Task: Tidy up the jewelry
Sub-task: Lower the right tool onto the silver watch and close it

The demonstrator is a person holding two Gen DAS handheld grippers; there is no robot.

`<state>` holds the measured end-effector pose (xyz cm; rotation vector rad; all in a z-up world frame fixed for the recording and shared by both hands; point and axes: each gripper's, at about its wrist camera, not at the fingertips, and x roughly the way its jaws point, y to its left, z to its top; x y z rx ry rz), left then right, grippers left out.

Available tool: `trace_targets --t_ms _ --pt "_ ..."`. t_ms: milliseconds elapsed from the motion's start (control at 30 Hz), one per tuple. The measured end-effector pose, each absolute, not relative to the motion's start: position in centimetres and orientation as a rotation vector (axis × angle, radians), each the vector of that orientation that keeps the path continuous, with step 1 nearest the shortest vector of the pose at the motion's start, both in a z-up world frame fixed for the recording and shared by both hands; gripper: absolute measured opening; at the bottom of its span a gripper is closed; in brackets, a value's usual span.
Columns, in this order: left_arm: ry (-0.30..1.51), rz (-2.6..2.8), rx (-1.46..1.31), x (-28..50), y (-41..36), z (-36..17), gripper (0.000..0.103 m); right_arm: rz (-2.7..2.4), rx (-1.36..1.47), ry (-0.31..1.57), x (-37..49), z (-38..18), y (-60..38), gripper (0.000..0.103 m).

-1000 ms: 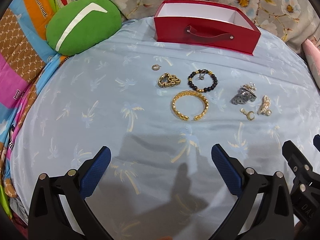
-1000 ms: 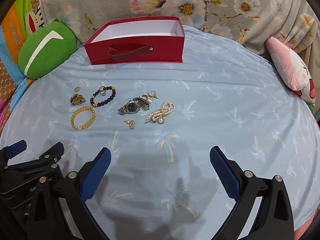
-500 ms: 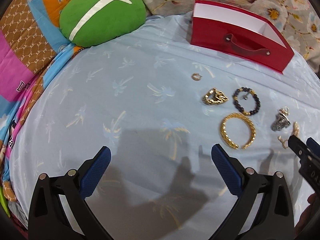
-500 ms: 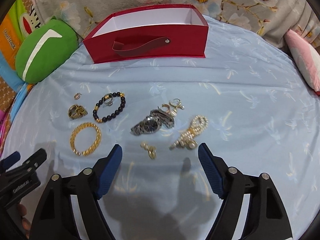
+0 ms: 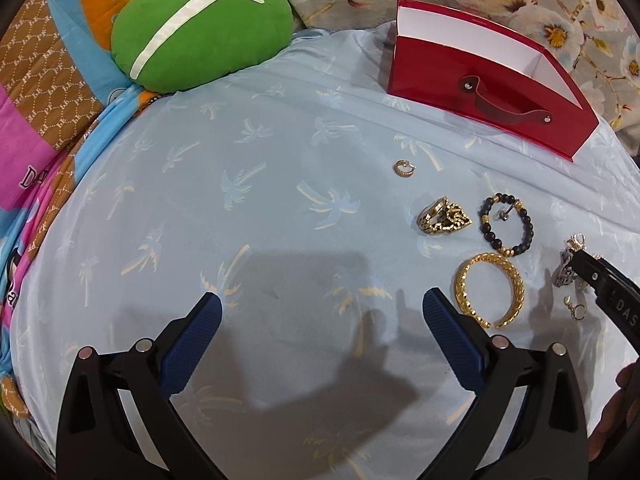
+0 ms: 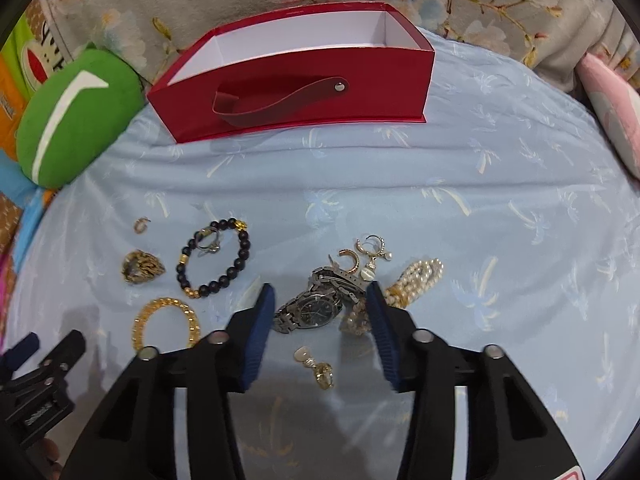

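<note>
Jewelry lies on a pale blue sheet in front of an open red box (image 6: 296, 80). My right gripper (image 6: 319, 294) hangs low over a silver watch (image 6: 316, 308). Its jaws are closing, the watch lies between the blue pads, and the pads do not press on it. A pearl bracelet (image 6: 420, 276) and hoop earrings (image 6: 370, 252) sit just to the right, a small stone ring (image 6: 316, 364) under the gripper. Further left are a black bead bracelet (image 6: 214, 262), a gold bangle (image 6: 166, 324) and a chunky gold ring (image 6: 142, 266). My left gripper (image 5: 320, 308) is open over bare sheet, left of the bangle (image 5: 490, 288).
A green cushion (image 5: 200, 28) lies at the back left and a pink cushion (image 6: 612, 108) at the right edge. Floral fabric rises behind the box. A colourful blanket (image 5: 36, 112) borders the sheet on the left. A tiny gold earring (image 5: 404, 168) lies apart toward the box.
My right gripper has come forward and down over the watch, and its jaws have narrowed around it. My left gripper has shifted left, so the jewelry now sits at its right.
</note>
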<state>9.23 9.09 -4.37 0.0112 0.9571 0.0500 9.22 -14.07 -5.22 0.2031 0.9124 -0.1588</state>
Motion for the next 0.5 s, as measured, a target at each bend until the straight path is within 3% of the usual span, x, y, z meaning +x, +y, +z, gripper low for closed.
trace_targets --t_ms 500 --pt "0.966 0.006 -0.011 10.1 8.4 -4.7 0.098 -0.145 0.215 0.957 10.2 -7.0 -13.6 0.042"
